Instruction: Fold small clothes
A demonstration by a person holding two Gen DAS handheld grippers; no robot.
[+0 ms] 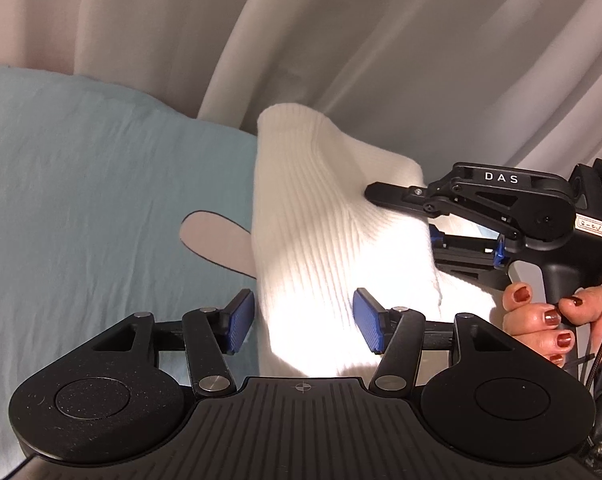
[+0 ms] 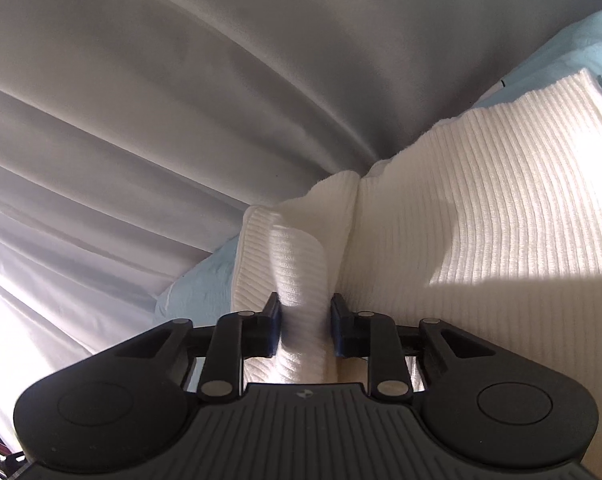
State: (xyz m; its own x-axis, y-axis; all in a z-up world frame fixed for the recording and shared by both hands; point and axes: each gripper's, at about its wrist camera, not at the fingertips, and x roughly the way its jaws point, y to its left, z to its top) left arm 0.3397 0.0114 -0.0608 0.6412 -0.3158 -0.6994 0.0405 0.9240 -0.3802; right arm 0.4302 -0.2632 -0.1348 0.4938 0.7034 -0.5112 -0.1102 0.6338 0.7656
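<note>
Two grippers meet the white top (image 1: 321, 208) on the bed (image 1: 81, 160): right gripper (image 2: 305, 328) fingers pinch a fold running toward 12 o'clock, left gripper (image 1: 301, 320) fingers stand apart around its near edge, not squeezing.

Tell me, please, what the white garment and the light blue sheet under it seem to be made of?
White garment: probably a soft ribbed knit, cotton or a blend; fine parallel ribs run across it, with a matte look.
Light blue sheet: seems a thin woven fabric, maybe cotton; it looks flat and matte with small crumpled wrinkles. The exact fibres cannot be told.
</note>
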